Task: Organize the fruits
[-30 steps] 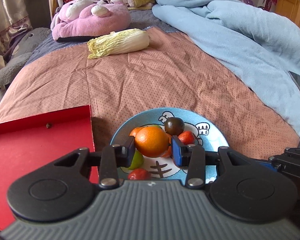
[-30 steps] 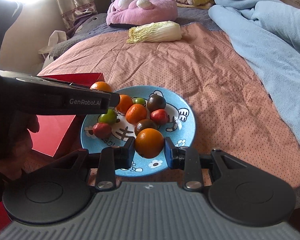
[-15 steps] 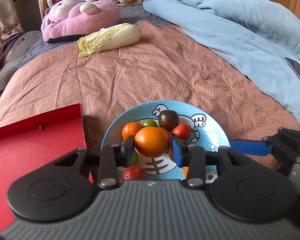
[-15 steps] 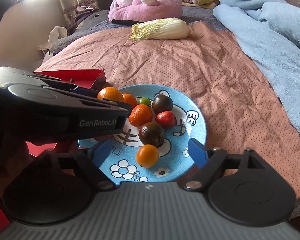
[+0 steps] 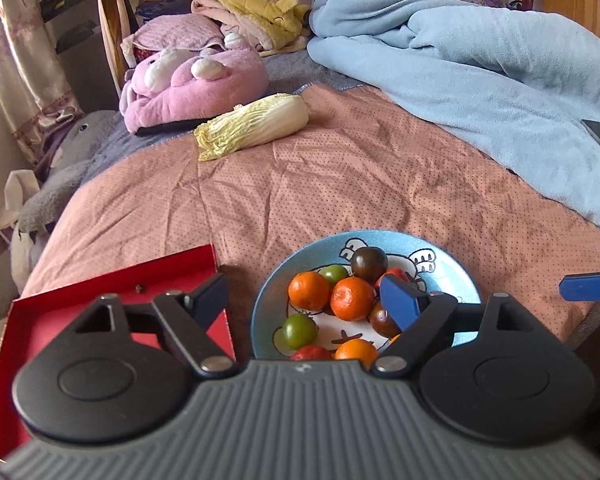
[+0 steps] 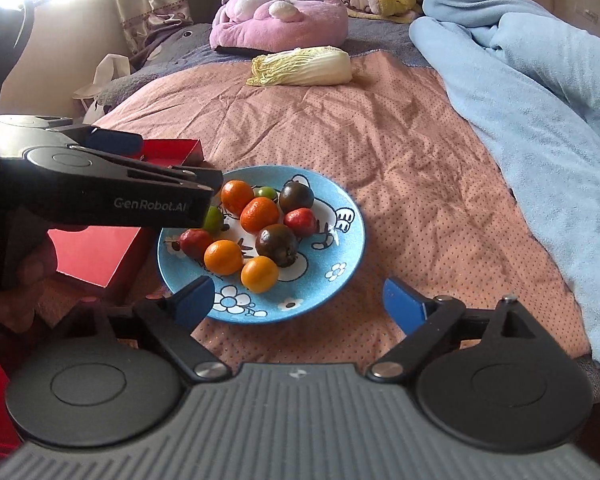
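My left gripper (image 5: 304, 304) has its fingers (image 5: 400, 305) opening wide with nothing pinched between them; the plate's fruit merely shows through the gap, below the tips. My right gripper (image 6: 300, 300) is the same, its fingers (image 6: 404, 304) parting and empty, straddling the near rim of the blue plate (image 6: 340, 280) without touching it. I judge both are spread like this because each has nothing left to carry and I want clearance above the pile. The fruit sits gathered on the plate: four oranges, the nearest one (image 6: 259, 274) by the near rim, two dark plums (image 6: 278, 245), two red fruits (image 6: 300, 222) and two green ones (image 6: 266, 192) toward the far and left side. Bunched in the plate's hollow, they cannot roll off across the soft bed (image 6: 400, 152). The plate lies near the bed's front edge, and just to its left is the red box (image 5: 80, 300), which looks empty apart from a small speck. A cabbage (image 5: 256, 126) lies well apart, toward the far end of the bed, beside a pink plush (image 5: 196, 80); a blue blanket (image 5: 480, 72) is heaped along the right edge.
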The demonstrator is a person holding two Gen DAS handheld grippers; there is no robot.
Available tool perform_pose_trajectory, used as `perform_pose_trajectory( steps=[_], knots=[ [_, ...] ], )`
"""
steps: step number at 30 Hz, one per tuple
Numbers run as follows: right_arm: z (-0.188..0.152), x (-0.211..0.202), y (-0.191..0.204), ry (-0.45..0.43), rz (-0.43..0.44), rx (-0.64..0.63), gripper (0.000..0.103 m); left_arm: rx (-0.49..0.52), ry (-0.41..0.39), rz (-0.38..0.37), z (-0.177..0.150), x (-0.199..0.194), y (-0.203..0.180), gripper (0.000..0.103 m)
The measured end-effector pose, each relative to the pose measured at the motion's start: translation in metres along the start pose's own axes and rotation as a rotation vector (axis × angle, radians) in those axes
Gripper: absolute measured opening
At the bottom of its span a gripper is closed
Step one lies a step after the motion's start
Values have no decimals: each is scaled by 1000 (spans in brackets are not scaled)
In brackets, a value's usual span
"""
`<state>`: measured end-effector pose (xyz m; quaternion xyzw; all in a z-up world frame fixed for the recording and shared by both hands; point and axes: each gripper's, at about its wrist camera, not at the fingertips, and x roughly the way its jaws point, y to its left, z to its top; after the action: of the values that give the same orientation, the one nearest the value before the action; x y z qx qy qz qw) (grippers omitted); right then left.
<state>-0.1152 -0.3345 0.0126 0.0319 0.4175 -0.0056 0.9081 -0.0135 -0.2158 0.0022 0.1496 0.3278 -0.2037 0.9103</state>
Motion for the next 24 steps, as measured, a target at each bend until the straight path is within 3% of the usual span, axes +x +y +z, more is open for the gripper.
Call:
perform_pose_trajectory(
  steps=[3,10,17,24],
  knots=[
    [-2,-8,2,14,1,-11,95,-30,44,-36,-5,-5,4,85],
    [-9,-30,8,16,20,-54,96,-95,125,-27,-29,-26,13,84],
    [-22,-35,7,46,18,-67,97,-143,104,10,-39,-49,27,84],
    [-24,-36,17,63,33,-101,97,-101,97,-18,-47,-61,21,84]
  ],
)
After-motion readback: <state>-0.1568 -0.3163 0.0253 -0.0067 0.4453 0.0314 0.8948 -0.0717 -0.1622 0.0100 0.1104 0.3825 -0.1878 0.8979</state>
